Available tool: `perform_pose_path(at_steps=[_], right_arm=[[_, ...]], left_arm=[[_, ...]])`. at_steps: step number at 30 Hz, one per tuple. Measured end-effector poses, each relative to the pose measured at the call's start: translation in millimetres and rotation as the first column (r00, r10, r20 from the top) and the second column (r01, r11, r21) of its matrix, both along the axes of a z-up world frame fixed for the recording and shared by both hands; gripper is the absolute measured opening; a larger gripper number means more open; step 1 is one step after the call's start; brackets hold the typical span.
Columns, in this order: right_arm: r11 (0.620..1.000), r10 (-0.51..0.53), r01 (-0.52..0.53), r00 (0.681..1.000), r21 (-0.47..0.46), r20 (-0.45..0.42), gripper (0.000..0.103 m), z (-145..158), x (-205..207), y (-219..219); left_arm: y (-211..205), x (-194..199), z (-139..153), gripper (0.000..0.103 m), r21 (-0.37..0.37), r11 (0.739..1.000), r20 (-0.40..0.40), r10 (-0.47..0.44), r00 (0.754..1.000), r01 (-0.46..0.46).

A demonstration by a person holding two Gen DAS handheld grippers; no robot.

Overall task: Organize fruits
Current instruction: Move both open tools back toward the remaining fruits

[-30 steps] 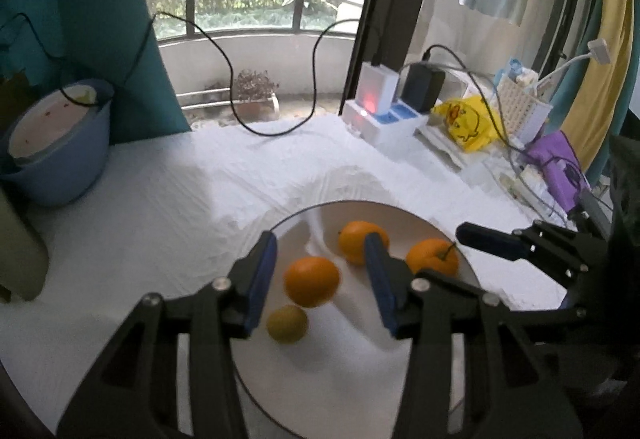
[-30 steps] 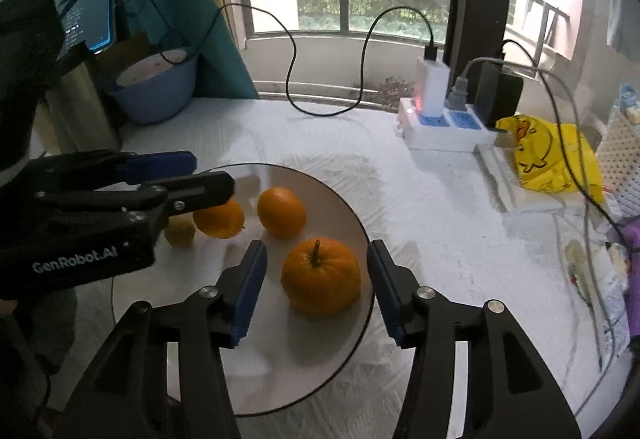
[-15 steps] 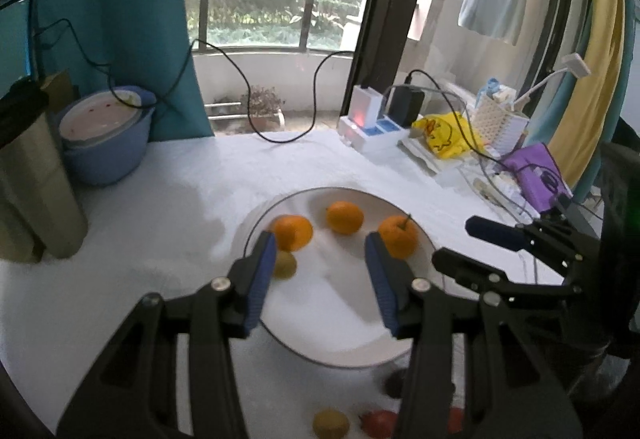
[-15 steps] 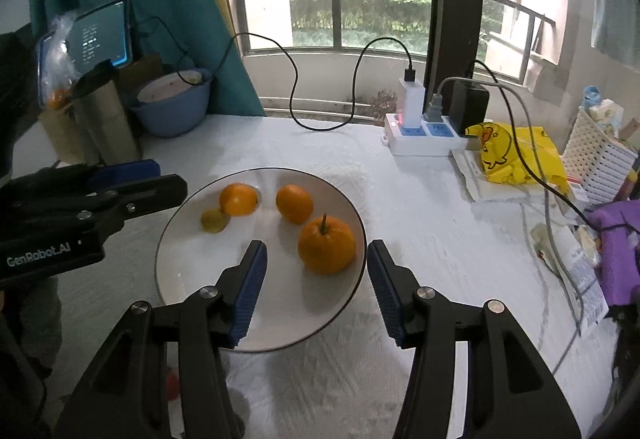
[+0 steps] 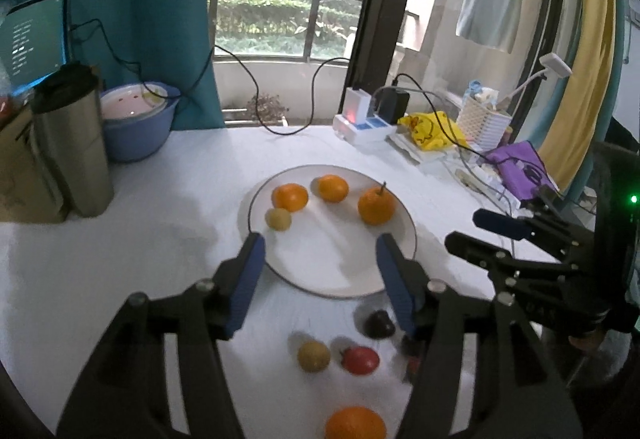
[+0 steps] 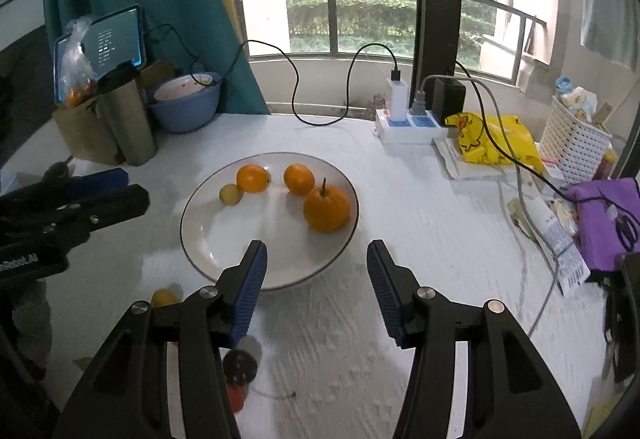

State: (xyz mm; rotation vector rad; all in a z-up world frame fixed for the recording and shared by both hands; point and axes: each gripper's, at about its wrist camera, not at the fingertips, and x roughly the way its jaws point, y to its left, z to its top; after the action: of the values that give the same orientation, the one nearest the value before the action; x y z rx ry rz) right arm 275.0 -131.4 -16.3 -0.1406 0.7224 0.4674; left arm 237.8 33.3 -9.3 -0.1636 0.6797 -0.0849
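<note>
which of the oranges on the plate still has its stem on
The largest orange, at the plate's right side nearest the right tool. A dark stem sticks up from it; the two smaller oranges show none.

Ahead of the left gripper (image 5: 320, 251) the near half of the plate (image 5: 332, 275) lies bare; three oranges and a small yellow fruit (image 5: 278, 219) crowd its far half; loose fruit (image 5: 360, 360) lies beneath its jaws; the right gripper (image 5: 468, 229) flanks it rightward

black left gripper (image 5: 320, 263), blue pads (image 5: 248, 275), silver screws
</note>
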Motion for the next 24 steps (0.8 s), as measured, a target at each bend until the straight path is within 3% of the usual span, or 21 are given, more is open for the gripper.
perform_pose_path(at_steps=[12, 24], right_arm=[[1.000, -0.001, 0.001, 1.000, 0.011, -0.006, 0.055, -4, -42, -17], [0.999, 0.031, -0.031, 0.996, 0.010, -0.078, 0.055, -38, -72, -10]], left_arm=[[-7, -52, -14, 0.061, -0.026, 1.000, -0.018, 0.006, 1.000, -0.006], [-18, -81, -49, 0.061, -0.051, 0.999, -0.093, -0.021, 0.995, 0.016]])
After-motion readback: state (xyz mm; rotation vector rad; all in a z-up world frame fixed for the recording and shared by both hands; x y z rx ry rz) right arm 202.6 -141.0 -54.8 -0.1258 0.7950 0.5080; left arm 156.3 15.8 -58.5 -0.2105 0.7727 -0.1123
